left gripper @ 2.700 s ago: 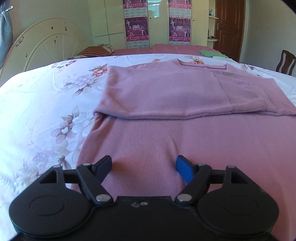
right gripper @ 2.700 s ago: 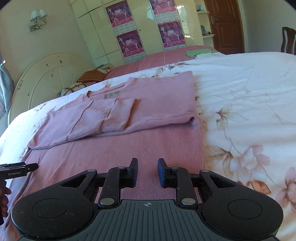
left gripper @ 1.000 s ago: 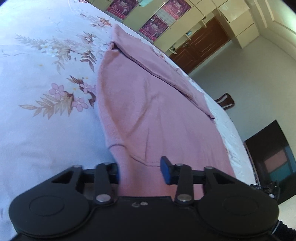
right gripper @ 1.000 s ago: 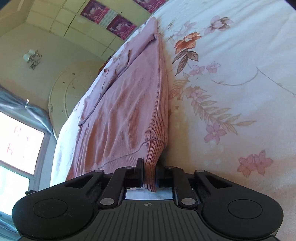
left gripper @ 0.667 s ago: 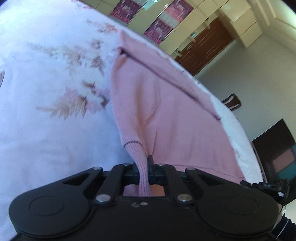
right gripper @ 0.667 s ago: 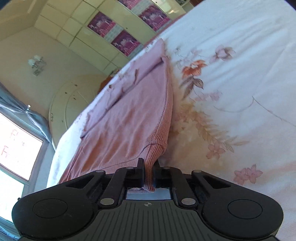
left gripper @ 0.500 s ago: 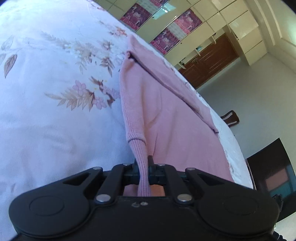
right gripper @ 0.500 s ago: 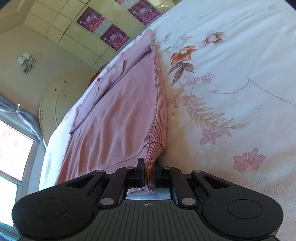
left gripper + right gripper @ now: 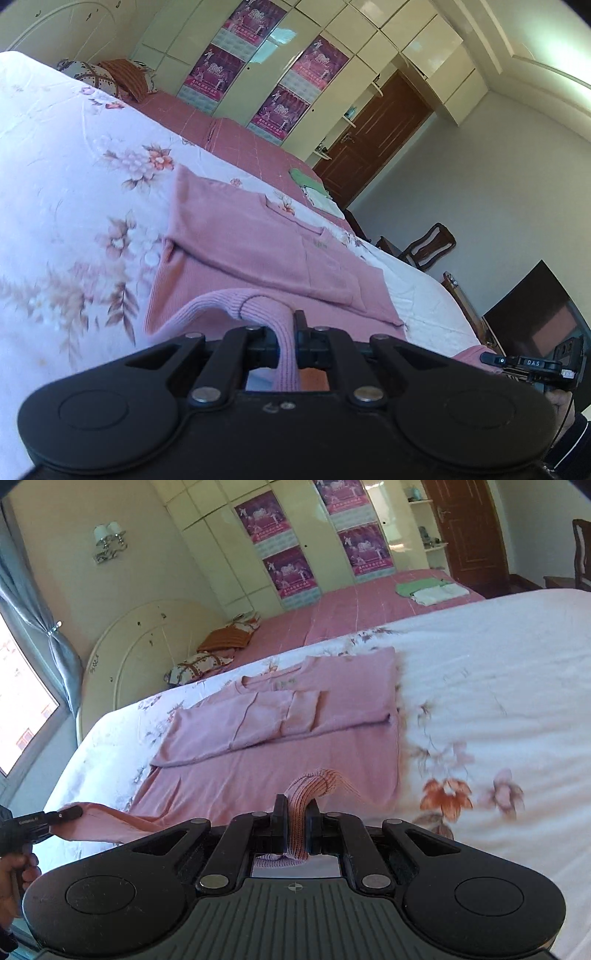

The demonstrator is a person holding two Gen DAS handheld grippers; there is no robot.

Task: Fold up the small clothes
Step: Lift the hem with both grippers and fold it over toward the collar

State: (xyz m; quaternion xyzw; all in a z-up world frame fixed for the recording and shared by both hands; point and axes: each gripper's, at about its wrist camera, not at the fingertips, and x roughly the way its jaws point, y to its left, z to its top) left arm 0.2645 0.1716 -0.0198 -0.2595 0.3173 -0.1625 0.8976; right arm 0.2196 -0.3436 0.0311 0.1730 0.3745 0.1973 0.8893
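Now both claws are clenched on the bottom hem of a pink sweater (image 9: 280,749) and have lifted it off the bed (image 9: 498,672). A moment ago the hem corners were pinched low against the flowered sheet; here the cameras have tipped up and look along the garment toward the far edge of the bed.

From the left wrist, the left claw (image 9: 286,338) grips a bunched ridge of ribbed hem that arches up in front of its fingers. From the right wrist, the right claw (image 9: 295,819) holds the other hem corner the same way, and the left claw appears at the left edge of that view with cloth stretched from it.

The sweater's body lies flat in the middle of the bed, neckline toward the far edge, both sleeves already folded across the chest.

This lift looks like the start of the last fold: carrying the hem forward over the sleeves toward the neckline. Both corners should travel level, or the fold will skew.
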